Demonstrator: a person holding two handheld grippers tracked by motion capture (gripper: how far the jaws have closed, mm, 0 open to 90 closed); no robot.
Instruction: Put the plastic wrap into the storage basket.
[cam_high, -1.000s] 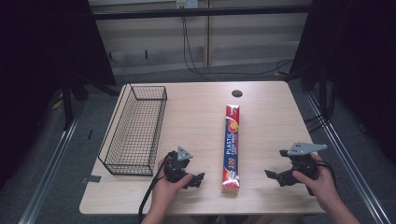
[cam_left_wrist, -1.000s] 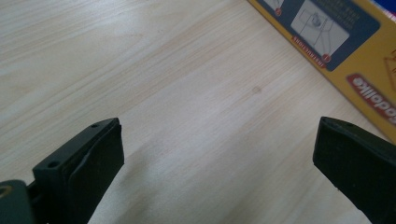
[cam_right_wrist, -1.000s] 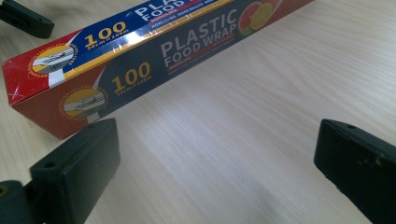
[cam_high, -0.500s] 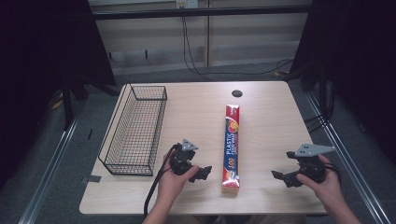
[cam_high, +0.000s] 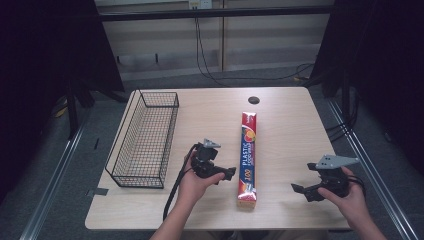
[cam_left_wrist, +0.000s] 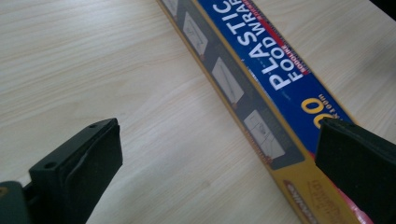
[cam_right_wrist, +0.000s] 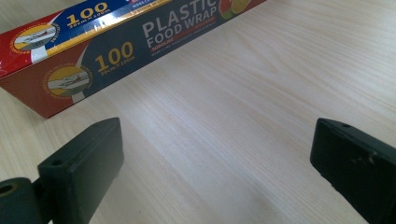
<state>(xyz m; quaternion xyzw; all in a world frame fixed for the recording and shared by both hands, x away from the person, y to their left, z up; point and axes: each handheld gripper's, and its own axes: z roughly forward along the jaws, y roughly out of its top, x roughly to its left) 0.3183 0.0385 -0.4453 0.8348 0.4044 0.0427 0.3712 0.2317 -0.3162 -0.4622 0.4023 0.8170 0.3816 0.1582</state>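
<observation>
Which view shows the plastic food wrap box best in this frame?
The high view: the whole plastic food wrap box lies lengthwise on the table, between both grippers. The left gripper view shows a diagonal stretch of its blue label and yellow side; the right gripper view shows its near end, with "100" and the label readable.

The long box (cam_right_wrist: 140, 32) carries "PLASTIC FOOD WRAP" in pale letters on its dark blue side, with a yellow "100" beside it. A second "100" sits on the top face; smaller print under the numbers is too fine to read.
</observation>
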